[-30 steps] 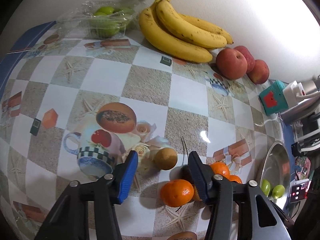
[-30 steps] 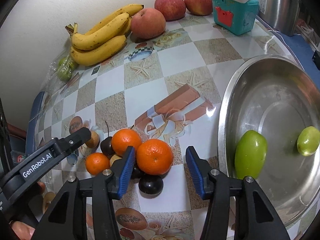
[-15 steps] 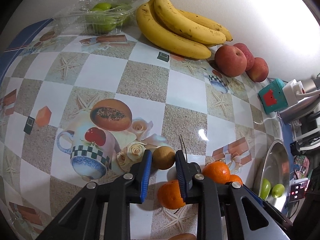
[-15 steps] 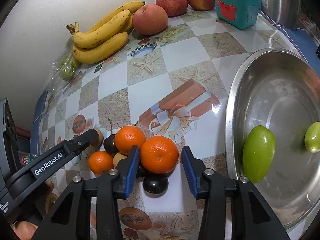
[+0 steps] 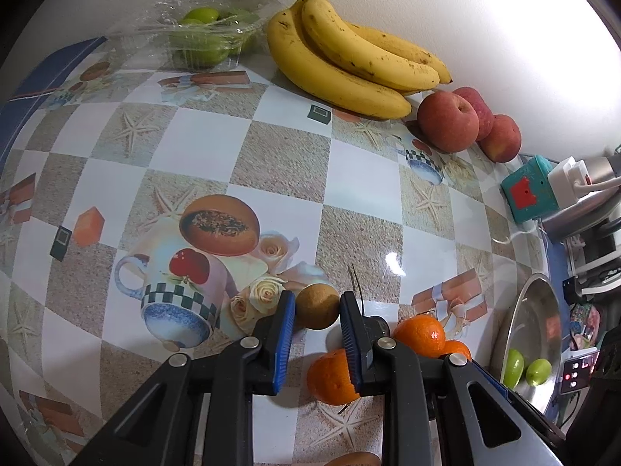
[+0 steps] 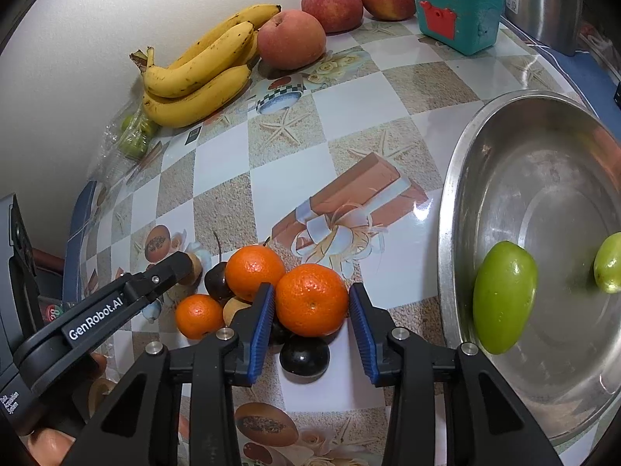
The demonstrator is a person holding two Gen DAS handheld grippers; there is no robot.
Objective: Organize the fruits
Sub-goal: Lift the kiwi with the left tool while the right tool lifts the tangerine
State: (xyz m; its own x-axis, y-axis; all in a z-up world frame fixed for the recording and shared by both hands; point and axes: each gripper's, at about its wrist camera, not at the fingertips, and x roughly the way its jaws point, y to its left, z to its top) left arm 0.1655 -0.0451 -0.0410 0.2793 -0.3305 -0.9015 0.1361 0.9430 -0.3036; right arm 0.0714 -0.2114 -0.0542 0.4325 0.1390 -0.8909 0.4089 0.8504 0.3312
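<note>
Left hand-held gripper (image 5: 315,312) is clamped on a small round tan-brown fruit (image 5: 317,306), blue ribbed pads touching it on both sides; the jaws have just closed onto it. The fruit sits dead ahead between the fingertips, on the tabletop (image 5: 271,163), rough matte skin, near spherical so no long axis to align.

Right hand-held gripper (image 6: 310,312) straddles an orange mandarin (image 6: 311,299). Its jaws have just been narrowing; the left pad touches the peel, the right pad looks a hair off it, so the grip is not yet firm. The mandarin lies straight ahead of this gripper, glossy dimpled peel, slightly flattened ball, riding on top of the pile.

Pile: a second mandarin (image 6: 254,271) just behind and to the left, a smaller one (image 6: 198,315) further left, dark smooth cherries (image 6: 304,356) under and in front, one with a thin stem. Likely to roll when the top mandarin lifts.

The steel bowl (image 6: 551,147) lies to the right of the right gripper, near, shiny and shallow, already holding two smooth green oval fruits (image 6: 504,297). The right hand is the nearer one to it.

Bananas (image 5: 349,58), apples (image 5: 448,122) and a clear plastic punnet of green fruit (image 5: 202,37) line the wall, well apart from both grippers.
</note>
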